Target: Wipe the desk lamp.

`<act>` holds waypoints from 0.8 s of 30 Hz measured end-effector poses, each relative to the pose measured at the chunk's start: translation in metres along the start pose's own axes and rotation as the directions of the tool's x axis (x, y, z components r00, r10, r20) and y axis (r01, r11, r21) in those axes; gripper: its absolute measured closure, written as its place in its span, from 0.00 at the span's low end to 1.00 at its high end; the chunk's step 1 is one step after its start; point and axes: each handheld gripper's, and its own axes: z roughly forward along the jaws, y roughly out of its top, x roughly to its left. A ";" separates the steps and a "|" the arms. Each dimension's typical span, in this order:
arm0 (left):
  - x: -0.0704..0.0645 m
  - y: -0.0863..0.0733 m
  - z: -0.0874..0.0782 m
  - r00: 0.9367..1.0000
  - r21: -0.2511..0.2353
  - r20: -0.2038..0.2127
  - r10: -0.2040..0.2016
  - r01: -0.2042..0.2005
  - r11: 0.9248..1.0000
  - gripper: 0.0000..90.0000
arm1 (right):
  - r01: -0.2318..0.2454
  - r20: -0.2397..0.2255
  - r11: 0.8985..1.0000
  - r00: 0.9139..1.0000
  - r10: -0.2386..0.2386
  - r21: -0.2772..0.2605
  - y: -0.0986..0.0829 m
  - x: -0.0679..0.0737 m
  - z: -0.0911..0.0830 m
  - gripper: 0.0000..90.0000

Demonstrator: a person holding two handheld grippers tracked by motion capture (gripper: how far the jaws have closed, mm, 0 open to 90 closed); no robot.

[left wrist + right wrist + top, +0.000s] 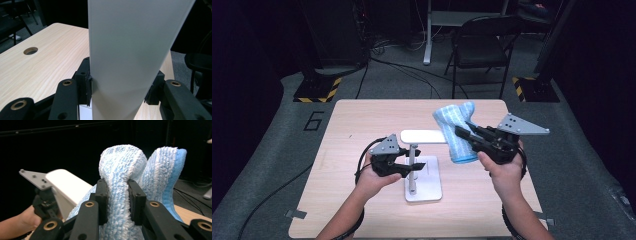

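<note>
1. The left hand-held gripper (404,167) was pressed against the upright post of a white stand (423,187), its jaws pinching the post from both sides; the left gripper view showed the pale post (125,62) wedged between the black pads, with the wooden counter (45,62) behind.

2. The right hand-held gripper (462,132) was clamped on a blue-and-white towel (457,132), which hung bunched in the air at the right end of the stand's flat top bar (422,136). In the right gripper view the towel (120,195) bulged above and below the closed pads.

3. The step in hand appeared to be draping the towel over the top bar while the other hand steadied the stand.

4. To do it well, the left grip should probably stay firm and low on the post, since the base plate looked light enough to tip under a sideways tug.

5. The towel likely needed lifting clear above the bar, then carrying across it so that cloth fell on both sides, rather than being pushed against the bar's end.

6. The bunched fold was a risk: released as it was, the towel could slide off as a lump, so easing it flat over the bar before letting go seemed wiser.
</note>
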 end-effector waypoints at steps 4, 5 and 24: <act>0.000 -0.002 -0.002 1.000 -0.009 -0.003 -0.006 0.006 1.000 0.57 | 0.038 -0.005 0.999 0.999 -0.038 0.002 0.004 0.008 0.008 0.82; -0.001 -0.002 -0.001 1.000 -0.003 -0.008 -0.002 0.002 1.000 0.58 | 0.035 -0.010 0.999 0.999 -0.035 0.002 0.004 0.007 0.008 0.82; 0.000 -0.003 -0.002 1.000 -0.008 0.000 -0.003 0.003 1.000 0.58 | -0.109 0.205 0.994 0.973 0.108 -0.006 -0.019 -0.066 -0.070 0.82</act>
